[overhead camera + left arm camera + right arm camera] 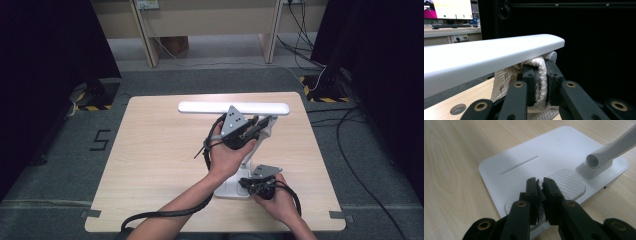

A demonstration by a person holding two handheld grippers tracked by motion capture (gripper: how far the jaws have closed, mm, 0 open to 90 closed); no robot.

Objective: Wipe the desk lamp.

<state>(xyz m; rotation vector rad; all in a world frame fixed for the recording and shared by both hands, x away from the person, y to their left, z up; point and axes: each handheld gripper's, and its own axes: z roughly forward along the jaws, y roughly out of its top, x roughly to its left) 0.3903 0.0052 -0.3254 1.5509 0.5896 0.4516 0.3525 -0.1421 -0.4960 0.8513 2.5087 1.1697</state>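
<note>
Jaws first: on our left gripper (540,82) they are clamped on a fold of white cloth (504,82), pressed up just under the long white head of the desk lamp (234,108). On our right gripper (539,195) they stand together with nothing visibly between them, tips down on the lamp base (524,152) beside the ribbed oval pad (569,183).

From the high view, the lamp stands on the light wooden counter (150,160), its base near our edge and its head lying across the far side. The slanted lamp arm (616,146) rises from a socket at one corner of the base. Our left hand (227,155) holds the cloth at the joint where arm meets head; our right hand (277,200) sits low at the base.

We judge that we are mid-wipe — cloth working the underside of the head near its hinge, while the right gripper pins the base so the lamp cannot slide or tip.

Next, we would draw the cloth along the head toward its free end, keeping it pressed against the surface. That calls for a light, even pull — the head seems hinged and may swing — and steady downward pressure from the right gripper throughout.
</note>
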